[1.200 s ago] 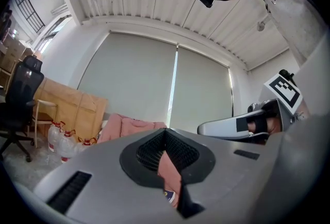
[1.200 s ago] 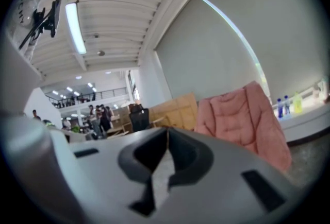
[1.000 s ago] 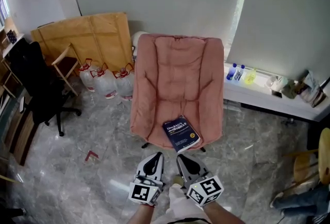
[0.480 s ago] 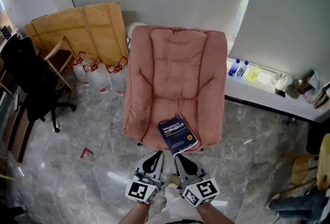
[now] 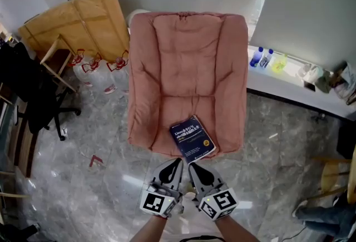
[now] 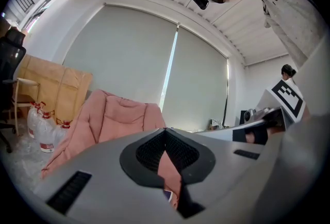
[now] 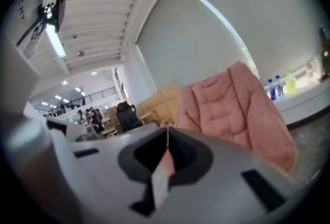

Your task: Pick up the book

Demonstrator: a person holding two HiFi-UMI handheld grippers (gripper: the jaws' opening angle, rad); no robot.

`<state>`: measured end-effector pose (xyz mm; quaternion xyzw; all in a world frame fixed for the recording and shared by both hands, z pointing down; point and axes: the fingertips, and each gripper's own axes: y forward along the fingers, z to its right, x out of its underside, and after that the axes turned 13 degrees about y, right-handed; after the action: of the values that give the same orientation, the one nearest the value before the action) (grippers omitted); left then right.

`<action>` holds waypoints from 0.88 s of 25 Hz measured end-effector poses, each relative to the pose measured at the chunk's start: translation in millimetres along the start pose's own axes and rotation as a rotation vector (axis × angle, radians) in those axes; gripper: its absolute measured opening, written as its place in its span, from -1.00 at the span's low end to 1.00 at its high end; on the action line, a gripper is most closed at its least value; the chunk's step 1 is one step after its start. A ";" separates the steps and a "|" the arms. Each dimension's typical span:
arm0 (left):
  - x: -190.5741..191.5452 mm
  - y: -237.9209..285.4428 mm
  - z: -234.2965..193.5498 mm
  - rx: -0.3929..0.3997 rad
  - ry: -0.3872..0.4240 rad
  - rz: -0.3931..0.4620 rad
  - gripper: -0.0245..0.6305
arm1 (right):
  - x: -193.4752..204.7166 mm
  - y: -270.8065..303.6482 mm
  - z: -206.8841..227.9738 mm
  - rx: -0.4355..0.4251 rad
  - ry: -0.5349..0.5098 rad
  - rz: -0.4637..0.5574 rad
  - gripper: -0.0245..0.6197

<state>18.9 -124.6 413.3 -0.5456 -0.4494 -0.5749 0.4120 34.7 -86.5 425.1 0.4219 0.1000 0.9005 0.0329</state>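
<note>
While the blue book (image 5: 192, 139) lies at the front edge of the pink armchair (image 5: 189, 57), left gripper (image 5: 176, 164) and right gripper (image 5: 192, 168) hover just short of it; fingers clenched, empty, so opening comes first.

Grey, marker-cubed left claw (image 5: 178, 161), right claw (image 5: 191, 166)

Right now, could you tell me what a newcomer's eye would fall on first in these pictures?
The big pink padded chair fills the middle of the head view. A dark blue book lies at the front edge of its seat. Just short of it, nearer the camera, the left tool and right tool hover side by side, jaws together and empty.
</note>
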 end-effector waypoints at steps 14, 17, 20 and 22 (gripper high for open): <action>75.4 34.5 -1.0 0.022 -0.025 -0.036 -0.88 | 54.2 7.1 77.5 0.091 0.076 -0.070 -0.88; 104.2 37.7 2.9 0.040 -0.031 -0.045 -0.88 | 72.2 13.2 94.1 0.112 0.091 -0.079 -0.88; 128.6 37.3 7.1 0.044 -0.072 -0.086 -0.88 | 92.6 17.3 108.5 0.133 0.119 -0.094 -0.88; 143.7 35.9 6.3 0.035 -0.091 -0.111 -0.88 | 105.9 20.5 116.1 0.139 0.132 -0.105 -0.88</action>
<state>45.8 -125.4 559.1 -0.5382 -0.5072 -0.5636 0.3681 56.2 -73.7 581.6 0.3571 0.1862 0.9143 0.0441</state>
